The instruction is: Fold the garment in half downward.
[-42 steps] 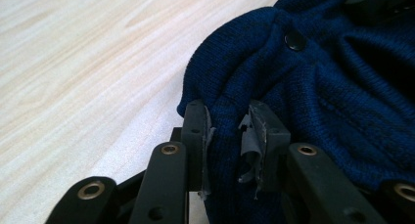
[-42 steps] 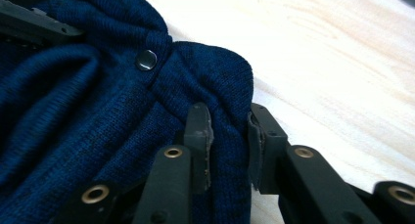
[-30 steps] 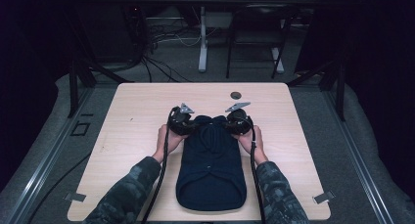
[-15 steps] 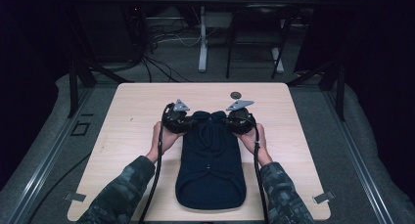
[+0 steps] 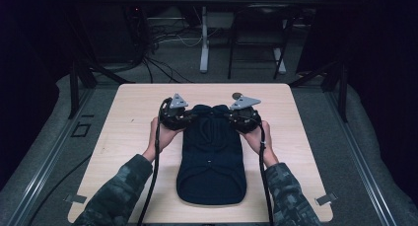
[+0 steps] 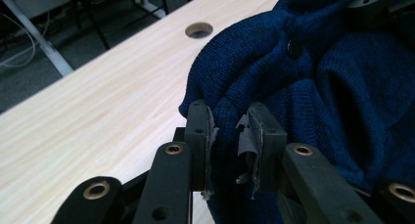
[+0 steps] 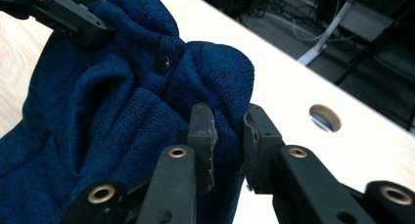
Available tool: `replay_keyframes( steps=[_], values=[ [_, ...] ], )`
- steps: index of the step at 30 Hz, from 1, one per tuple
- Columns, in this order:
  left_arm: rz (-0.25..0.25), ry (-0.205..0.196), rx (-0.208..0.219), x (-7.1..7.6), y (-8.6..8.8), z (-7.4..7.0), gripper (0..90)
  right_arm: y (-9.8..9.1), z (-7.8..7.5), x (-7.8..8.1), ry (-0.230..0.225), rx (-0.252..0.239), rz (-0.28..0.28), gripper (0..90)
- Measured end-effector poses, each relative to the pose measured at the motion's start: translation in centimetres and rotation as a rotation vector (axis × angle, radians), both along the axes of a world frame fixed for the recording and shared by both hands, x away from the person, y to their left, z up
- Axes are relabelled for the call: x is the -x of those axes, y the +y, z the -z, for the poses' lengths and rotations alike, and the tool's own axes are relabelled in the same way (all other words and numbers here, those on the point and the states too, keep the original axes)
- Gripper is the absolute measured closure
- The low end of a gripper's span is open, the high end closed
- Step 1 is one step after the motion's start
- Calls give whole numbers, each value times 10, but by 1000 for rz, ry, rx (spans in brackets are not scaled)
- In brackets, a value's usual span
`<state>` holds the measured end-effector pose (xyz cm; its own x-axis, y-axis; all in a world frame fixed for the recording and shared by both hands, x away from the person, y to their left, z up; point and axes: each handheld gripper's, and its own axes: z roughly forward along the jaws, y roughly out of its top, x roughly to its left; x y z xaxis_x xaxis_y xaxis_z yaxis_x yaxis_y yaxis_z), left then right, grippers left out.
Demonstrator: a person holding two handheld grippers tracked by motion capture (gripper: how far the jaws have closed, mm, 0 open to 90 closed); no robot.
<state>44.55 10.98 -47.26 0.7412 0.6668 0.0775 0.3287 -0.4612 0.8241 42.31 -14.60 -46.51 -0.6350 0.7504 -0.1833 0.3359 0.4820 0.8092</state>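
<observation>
Table (image 5: 128,137) of pale wood bears a dark blue knitted garment (image 5: 212,167), lying lengthwise at its middle. Its far end is bunched between the grippers: the left gripper (image 5: 190,118) is clamped on the left corner, the right gripper (image 5: 230,117) on the right corner. A dark button (image 6: 294,48) sits between them.

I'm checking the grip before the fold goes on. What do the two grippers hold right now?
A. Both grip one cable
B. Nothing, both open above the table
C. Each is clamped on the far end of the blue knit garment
C: the left gripper and right gripper each pinch blue knit garment fabric between their jaws.
</observation>
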Motion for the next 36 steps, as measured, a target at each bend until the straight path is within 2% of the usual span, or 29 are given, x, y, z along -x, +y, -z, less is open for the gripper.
replay_keyframes(
  steps=[6,10,12,17,22,26,28,33,34,35,36],
  values=[
    [20,-18,6,2,2,-15,740,1,-12,10,-96,6,1,763],
    [41,-12,1,3,2,-21,739,0,-18,13,-120,5,-1,763],
    [52,3,0,2,2,-24,739,0,-20,14,-135,11,0,764],
    [58,15,7,0,3,-29,741,1,-24,16,-177,12,2,765],
    [75,25,11,1,4,-35,741,0,-27,17,-195,10,0,764],
    [90,24,-9,4,5,-39,743,0,-29,20,-194,3,-15,763],
    [86,12,-2,6,5,-40,748,-1,-30,22,-195,-1,-21,761],
    [84,-23,2,9,4,-43,765,-4,-32,23,-150,-24,-30,749],
    [83,-37,2,11,4,-44,768,-7,-33,23,-122,-40,-31,744],
    [85,-44,5,12,3,-45,768,-7,-33,23,-122,-40,-31,744],
    [87,-62,3,14,2,-46,770,-9,-34,23,-82,-52,-34,740]
  ],
)
